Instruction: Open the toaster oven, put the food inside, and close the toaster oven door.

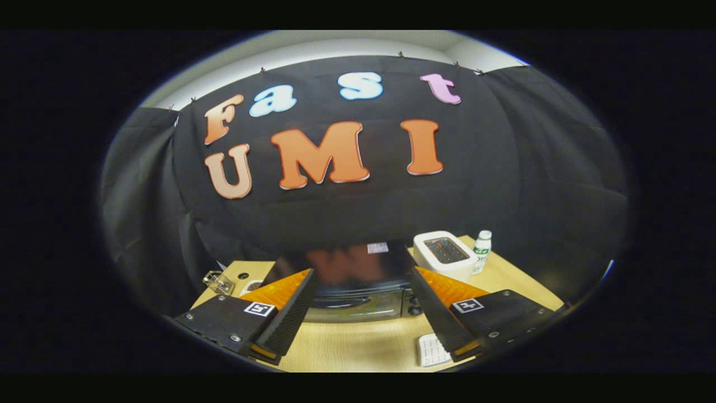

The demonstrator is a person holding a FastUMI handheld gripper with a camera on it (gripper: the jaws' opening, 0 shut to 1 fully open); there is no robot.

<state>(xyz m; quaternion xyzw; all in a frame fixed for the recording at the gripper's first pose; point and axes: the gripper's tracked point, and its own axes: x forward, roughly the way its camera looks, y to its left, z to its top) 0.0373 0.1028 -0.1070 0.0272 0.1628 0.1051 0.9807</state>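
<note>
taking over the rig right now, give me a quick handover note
Gripper: open, holding nothing, fingers spread either side of the toaster oven, which sits just ahead on the wooden table.
Oven door looks closed; nothing started.
A white ridged item, possibly the food, lies on the table by the right finger.
Beyond: white pop-up toaster and small bottle.
Left: open the door, load the food, close the door.
</note>
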